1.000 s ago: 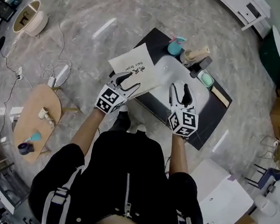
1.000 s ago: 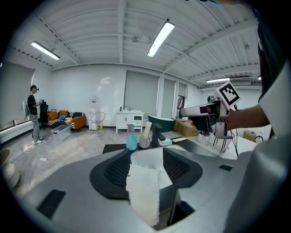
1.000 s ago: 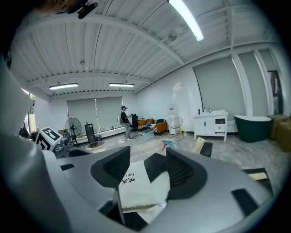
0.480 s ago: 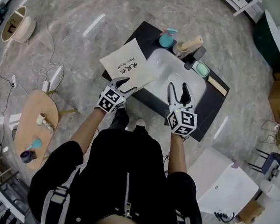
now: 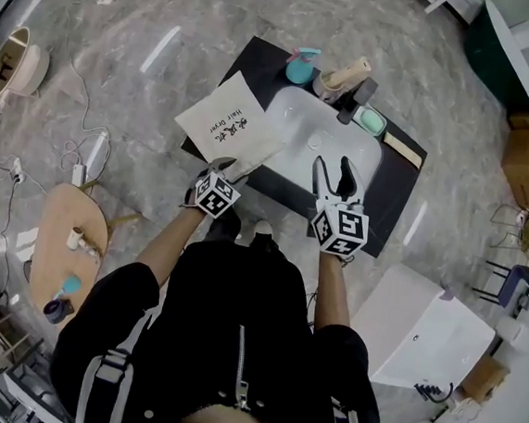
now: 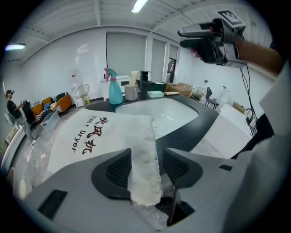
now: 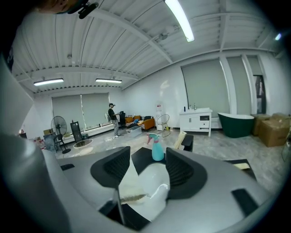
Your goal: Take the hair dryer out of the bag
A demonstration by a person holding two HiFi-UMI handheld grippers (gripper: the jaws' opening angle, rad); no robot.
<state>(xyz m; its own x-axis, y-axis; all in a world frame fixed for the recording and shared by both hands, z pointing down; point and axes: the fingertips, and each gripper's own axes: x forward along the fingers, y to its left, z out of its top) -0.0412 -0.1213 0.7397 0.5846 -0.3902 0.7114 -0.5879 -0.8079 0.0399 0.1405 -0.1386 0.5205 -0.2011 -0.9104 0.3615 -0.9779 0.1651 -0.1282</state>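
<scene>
**Left gripper clamped on the bag's hem, right gripper free over the sink**

On my left, the white non-woven fabric bag (image 5: pixel 226 123) with dark "Hair Dryer" print lies flat on the left corner of the black matte counter (image 5: pixel 391 204). Its far-left part overhangs the counter edge above the marbled floor. It sits like a diamond, 1 corner pointing toward me. From that corner its near-right edge runs up and right, along the rim of the glossy white oval sink (image 5: pixel 301 126).

My left gripper (image 5: pixel 224 167) is clenched on that near corner. In the left gripper view a rolled, fuzzy strip of hem is pinched between the 2 ribbed black pads (image 6: pixel 116 169) and runs straight away from the jaws. Crinkled clear film shows just under it.

I can't see the hair dryer in any view. The bag's opaque cloth hides whatever it holds.

At the counter's far edge stands a teal plastic spray bottle (image 5: pixel 300 67).

My right gripper (image 5: pixel 332 171) hovers over the sink's near rim with its jaws spread, nothing between them. The right gripper view shows only the basin and the bottle beyond.

Farther right sits a mint-green rounded dish (image 5: pixel 370 121).
</scene>
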